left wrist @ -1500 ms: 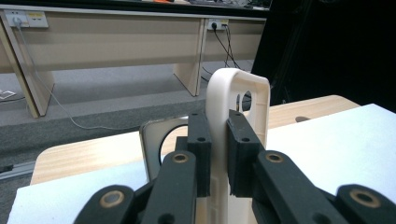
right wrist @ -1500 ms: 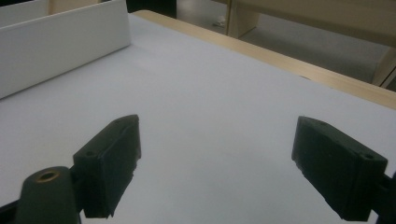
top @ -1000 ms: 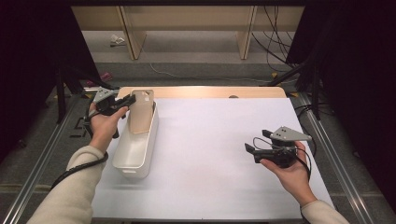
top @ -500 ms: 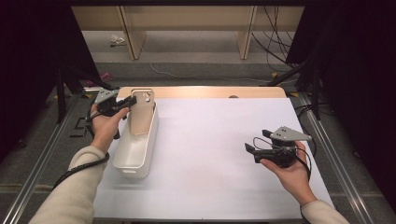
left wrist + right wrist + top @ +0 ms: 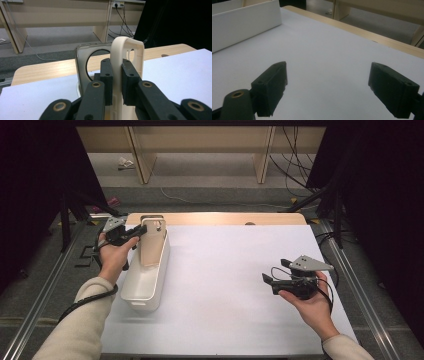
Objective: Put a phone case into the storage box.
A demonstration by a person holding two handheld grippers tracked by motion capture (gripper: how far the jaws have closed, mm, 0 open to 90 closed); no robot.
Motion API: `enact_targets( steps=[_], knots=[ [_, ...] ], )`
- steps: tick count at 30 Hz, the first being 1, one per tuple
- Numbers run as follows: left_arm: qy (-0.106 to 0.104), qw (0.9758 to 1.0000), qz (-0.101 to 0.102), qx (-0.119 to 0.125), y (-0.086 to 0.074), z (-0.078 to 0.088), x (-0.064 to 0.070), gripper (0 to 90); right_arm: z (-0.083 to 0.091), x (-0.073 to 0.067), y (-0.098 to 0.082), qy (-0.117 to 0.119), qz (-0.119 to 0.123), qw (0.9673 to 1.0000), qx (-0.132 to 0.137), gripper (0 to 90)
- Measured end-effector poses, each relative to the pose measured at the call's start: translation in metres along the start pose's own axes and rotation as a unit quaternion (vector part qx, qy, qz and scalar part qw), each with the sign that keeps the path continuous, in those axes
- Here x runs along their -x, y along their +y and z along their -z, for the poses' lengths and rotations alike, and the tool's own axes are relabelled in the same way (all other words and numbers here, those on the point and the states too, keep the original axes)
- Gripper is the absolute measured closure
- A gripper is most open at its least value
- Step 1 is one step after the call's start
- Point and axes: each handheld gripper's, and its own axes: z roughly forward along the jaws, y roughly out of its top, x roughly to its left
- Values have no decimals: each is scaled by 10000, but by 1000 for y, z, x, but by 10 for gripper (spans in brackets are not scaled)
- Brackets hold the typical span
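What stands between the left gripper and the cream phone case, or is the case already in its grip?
Nothing stands between them. The left gripper is shut on the cream phone case, pads on both faces. The case stands upright at the far end of the white bin.

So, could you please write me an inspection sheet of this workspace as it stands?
Surface: white table, wooden strip along its far edge.
Job's things: cream phone case upright at the far end of the white bin; a second, clear case stands just behind it.
Clutter: nothing seen.
Grippers: left gripper shut on the cream case's side wall, fingers pressing either side; right gripper open over bare table, holding nothing.
Cables: one trails from the left gripper along the sleeve; several on the floor beyond.
Surroundings: wooden bench legs, dark curtains at both sides.
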Motion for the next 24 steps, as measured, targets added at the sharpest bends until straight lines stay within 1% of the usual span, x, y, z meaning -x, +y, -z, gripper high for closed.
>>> enact_targets(
  steps=[4,13,18,24],
  knots=[
    [22,10000,-39,-52,-1,-1,0,809,0,0,0,5,6,10000,-2,163],
    [60,9999,-89,-88,-1,-2,0,807,0,0,0,9,13,10000,0,163],
    [95,9999,-83,-100,-1,-3,-1,807,0,0,0,7,13,10000,4,163],
    [125,9997,-150,-157,0,-3,-3,801,0,0,0,11,13,10000,5,163]
  ],
)
